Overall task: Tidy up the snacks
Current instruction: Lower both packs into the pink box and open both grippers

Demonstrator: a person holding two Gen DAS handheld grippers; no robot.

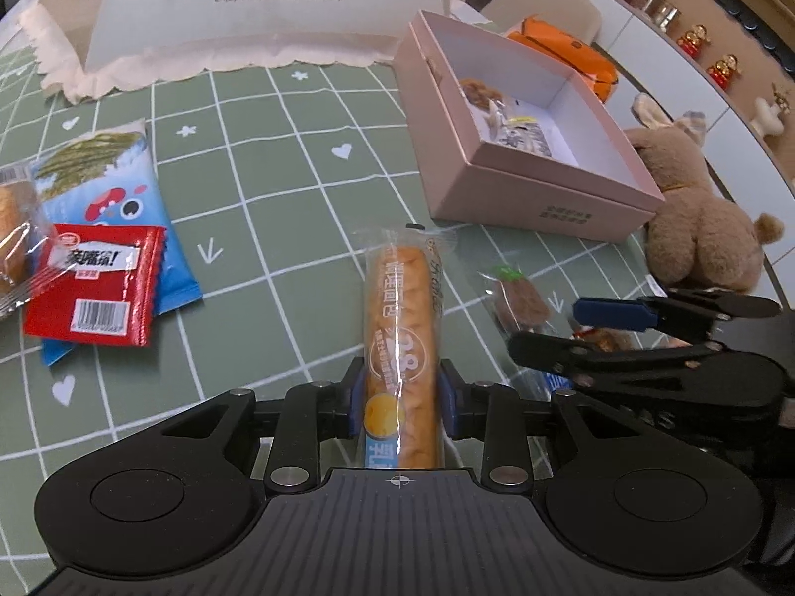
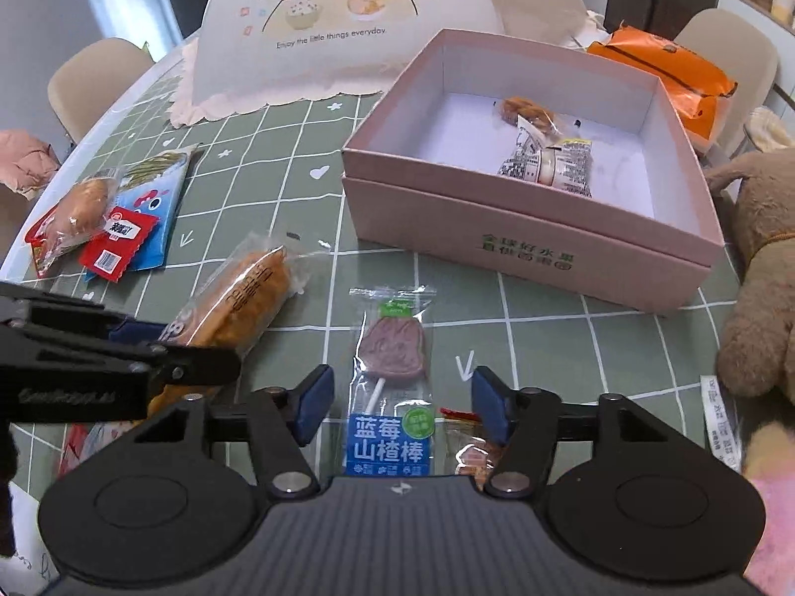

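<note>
Two tools work over the green tabletop with white grid lines (image 2: 298, 149). The left tool (image 1: 401, 400) has its blue pads pressed on both sides of a long orange bread roll in clear plastic wrap (image 1: 401, 318); the far end of the roll lies on the tabletop and points away from the camera. The right tool (image 2: 401, 397) stands partly open with nothing gripped. A purple lollipop in a clear wrapper with a blue label (image 2: 392, 372) lies flat on the tabletop between its pads, and neither pad touches it. A pink cardboard box with white inside (image 2: 521, 228) sits further back, open on top, with two small wrapped snacks (image 2: 546, 154) lying inside it. To the left, well apart from the box, a red snack packet (image 1: 94, 288) lies on top of a blue snack bag (image 1: 109, 198). A brown plush toy (image 1: 695, 218) rests just beside the right side of the box.
</note>
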